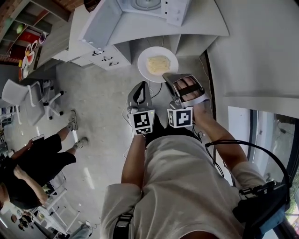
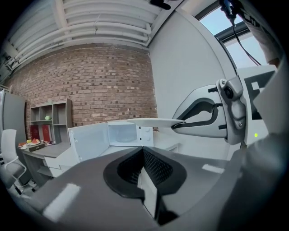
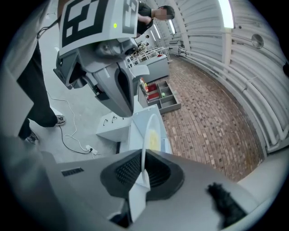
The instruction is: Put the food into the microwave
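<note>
Closest to me, my right gripper clamps the rim of the white plate carrying yellow food, short of the open microwave, while my left gripper is closed on nothing.

Grey concrete floor runs out in front of the white worktop, which has drawers under its left end. Right behind the worktop is a red brick wall, and a plain white wall meets it on the right. Left of the worktop there's a grey cubby shelf against the brick, plus a white office chair further out. The ceiling above is white and ribbed, and daylight comes in from a window up to the worktop's right.
</note>
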Demonstrator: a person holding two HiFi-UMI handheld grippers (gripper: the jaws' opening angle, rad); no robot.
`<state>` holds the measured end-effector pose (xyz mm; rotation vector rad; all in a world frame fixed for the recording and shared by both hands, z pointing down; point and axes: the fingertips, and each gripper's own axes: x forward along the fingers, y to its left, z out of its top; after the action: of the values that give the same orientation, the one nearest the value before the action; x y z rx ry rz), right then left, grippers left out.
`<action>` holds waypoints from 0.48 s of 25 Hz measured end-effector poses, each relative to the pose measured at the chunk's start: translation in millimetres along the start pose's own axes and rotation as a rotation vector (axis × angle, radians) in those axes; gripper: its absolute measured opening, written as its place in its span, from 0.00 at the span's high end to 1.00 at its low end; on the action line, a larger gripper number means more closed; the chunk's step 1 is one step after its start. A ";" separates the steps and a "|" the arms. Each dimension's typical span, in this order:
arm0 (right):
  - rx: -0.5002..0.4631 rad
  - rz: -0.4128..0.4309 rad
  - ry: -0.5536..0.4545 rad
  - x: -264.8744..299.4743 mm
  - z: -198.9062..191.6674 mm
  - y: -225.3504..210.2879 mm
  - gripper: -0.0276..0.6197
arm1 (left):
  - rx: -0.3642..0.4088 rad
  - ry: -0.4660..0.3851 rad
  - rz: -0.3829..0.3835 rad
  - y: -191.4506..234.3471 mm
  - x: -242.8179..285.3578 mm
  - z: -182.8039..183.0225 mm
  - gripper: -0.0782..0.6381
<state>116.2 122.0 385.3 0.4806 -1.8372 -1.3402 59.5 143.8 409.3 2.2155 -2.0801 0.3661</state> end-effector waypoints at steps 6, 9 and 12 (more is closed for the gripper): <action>0.028 0.005 0.052 48.9 -2.0 -11.0 0.92 | 0.002 0.009 -0.053 29.4 38.8 -2.1 0.88; 0.031 -0.003 0.078 74.3 0.3 -20.3 0.92 | 0.011 0.009 -0.093 47.4 60.4 0.0 0.88; 0.022 -0.008 0.088 100.6 7.0 -25.4 0.92 | 0.028 0.004 -0.130 64.2 78.1 0.9 0.88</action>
<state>45.4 47.0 398.8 0.5504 -1.7818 -1.2852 -0.3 62.9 419.5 2.3488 -1.9276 0.3912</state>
